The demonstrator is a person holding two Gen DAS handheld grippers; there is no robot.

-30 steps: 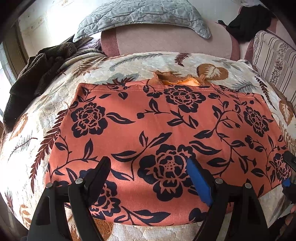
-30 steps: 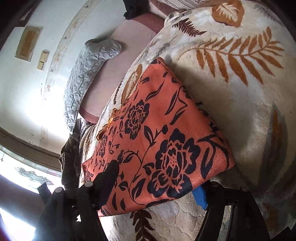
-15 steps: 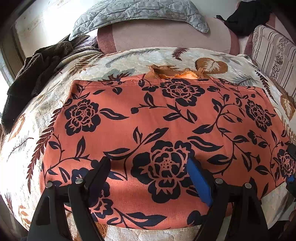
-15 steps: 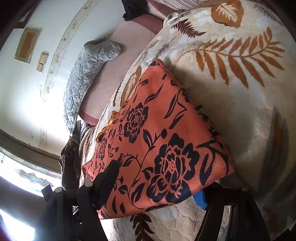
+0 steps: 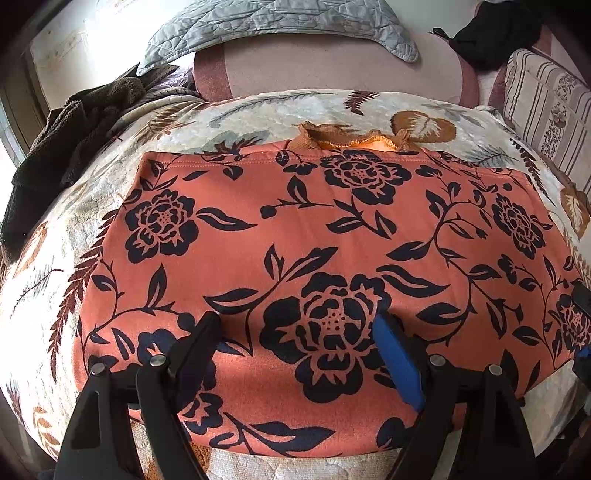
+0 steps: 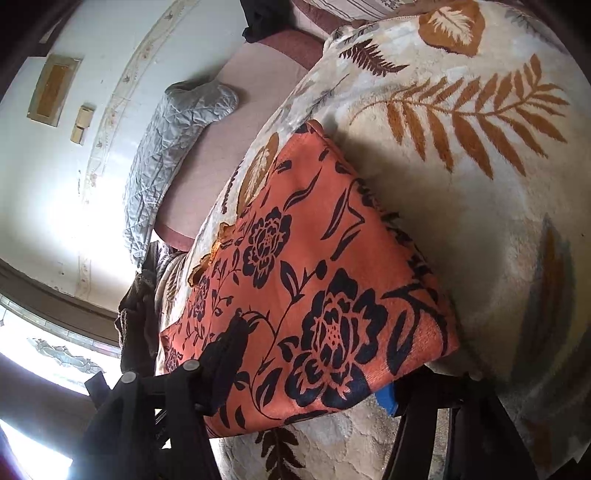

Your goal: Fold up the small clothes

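Observation:
An orange garment with black flowers [image 5: 314, 236] lies folded flat on a cream leaf-patterned blanket [image 5: 110, 192], with a frilled orange collar [image 5: 343, 138] poking out at its far edge. My left gripper [image 5: 297, 325] is open, its two fingers spread wide just over the garment's near edge. My right gripper [image 6: 312, 363] is at the garment's [image 6: 314, 280] near right corner. One black finger lies over the cloth and the blue-padded finger is under the corner. Its jaws are closing with the corner between them, and I see no pinch in the cloth. One of its fingers [image 5: 580, 295] shows at the right edge of the left wrist view.
A grey quilted pillow [image 5: 280, 26] rests on a pink backrest [image 5: 332, 62] behind the blanket. A dark brown cloth heap [image 5: 70, 125] lies at the left, a black garment [image 5: 495, 33] at the back right, and a striped cushion [image 5: 546, 107] on the right.
The right gripper's fingers have drawn closer together around the garment's corner. In the left wrist view the garment has slid slightly nearer; the left fingers keep the same spread.

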